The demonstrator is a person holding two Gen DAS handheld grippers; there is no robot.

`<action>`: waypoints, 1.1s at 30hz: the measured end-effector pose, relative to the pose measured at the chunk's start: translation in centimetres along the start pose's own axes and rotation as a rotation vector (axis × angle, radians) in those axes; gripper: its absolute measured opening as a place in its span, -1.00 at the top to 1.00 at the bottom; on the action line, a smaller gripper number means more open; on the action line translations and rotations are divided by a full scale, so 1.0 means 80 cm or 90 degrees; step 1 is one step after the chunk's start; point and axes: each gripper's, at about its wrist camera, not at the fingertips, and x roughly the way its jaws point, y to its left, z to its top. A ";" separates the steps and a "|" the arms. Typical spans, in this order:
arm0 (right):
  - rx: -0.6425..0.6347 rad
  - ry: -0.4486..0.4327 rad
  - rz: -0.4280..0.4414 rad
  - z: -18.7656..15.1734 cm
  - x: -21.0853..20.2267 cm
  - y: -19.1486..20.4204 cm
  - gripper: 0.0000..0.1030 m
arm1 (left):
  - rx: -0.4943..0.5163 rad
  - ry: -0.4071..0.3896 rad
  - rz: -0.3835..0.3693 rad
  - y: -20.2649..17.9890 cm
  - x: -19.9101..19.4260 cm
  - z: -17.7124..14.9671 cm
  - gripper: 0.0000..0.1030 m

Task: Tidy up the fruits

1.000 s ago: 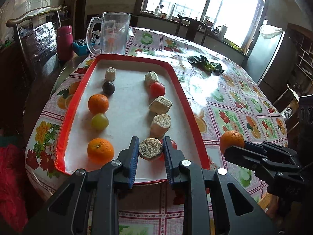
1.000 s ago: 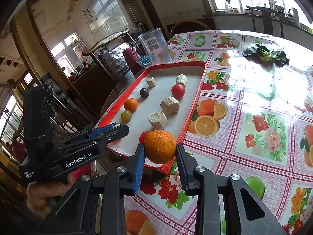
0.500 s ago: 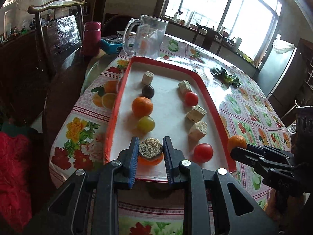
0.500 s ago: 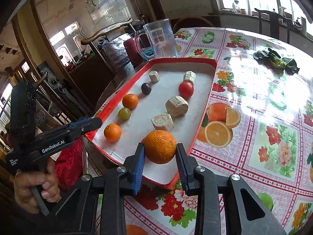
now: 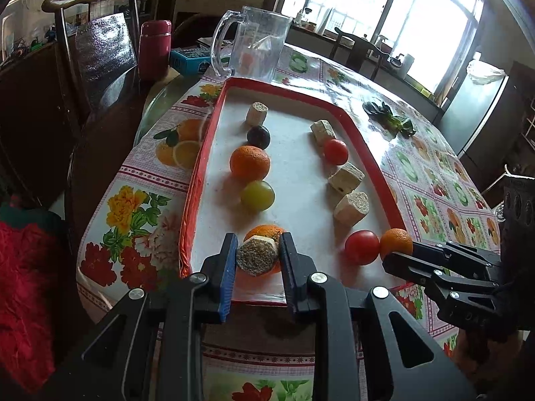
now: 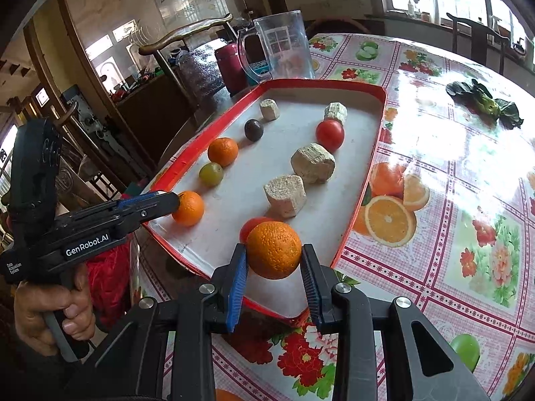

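Note:
A red-rimmed tray point(image 5: 197, 180) point(image 6: 374, 153) holds two rows of fruit and beige cake chunks. My left gripper point(image 5: 257, 254) is shut on a beige chunk point(image 5: 257, 255), held just above an orange point(image 5: 264, 230) at the tray's near left end. My right gripper point(image 6: 274, 264) is shut on an orange point(image 6: 274, 249), held over the tray's near edge beside a red tomato point(image 6: 250, 225) point(image 5: 362, 247). The left row also has a green grape point(image 5: 257, 195), an orange point(image 5: 249, 162) and a dark plum point(image 5: 258, 137).
A clear plastic pitcher point(image 5: 250, 46) stands behind the tray, with a red flask point(image 5: 154, 50) and blue box point(image 5: 190, 60) to its left. A wooden chair point(image 5: 97, 56) stands at the left. Dark leaves point(image 5: 389, 118) lie on the flowered tablecloth point(image 6: 451, 200).
My left gripper carried the chunk from the right row to the left row, above the near orange. My right gripper moved the orange in over the tray's near edge by the tomato.

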 end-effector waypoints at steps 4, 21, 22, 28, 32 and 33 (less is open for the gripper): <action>0.005 0.000 0.004 0.000 -0.001 0.000 0.32 | -0.005 0.002 -0.003 0.002 0.000 0.001 0.55; -0.006 -0.020 0.018 -0.003 -0.024 -0.004 0.03 | 0.019 0.001 0.024 -0.006 -0.013 -0.008 0.16; -0.012 -0.021 0.014 -0.003 -0.026 -0.004 0.02 | 0.023 0.000 0.025 -0.007 -0.014 -0.009 0.12; -0.026 -0.037 0.011 0.001 -0.041 -0.011 -0.12 | 0.054 -0.011 0.040 -0.017 -0.025 -0.016 0.00; -0.053 -0.045 0.020 0.004 -0.050 -0.012 -0.30 | 0.064 -0.017 0.054 -0.023 -0.033 -0.023 -0.46; -0.063 -0.048 0.022 0.005 -0.052 -0.012 -0.39 | 0.064 -0.019 0.055 -0.024 -0.035 -0.025 -0.47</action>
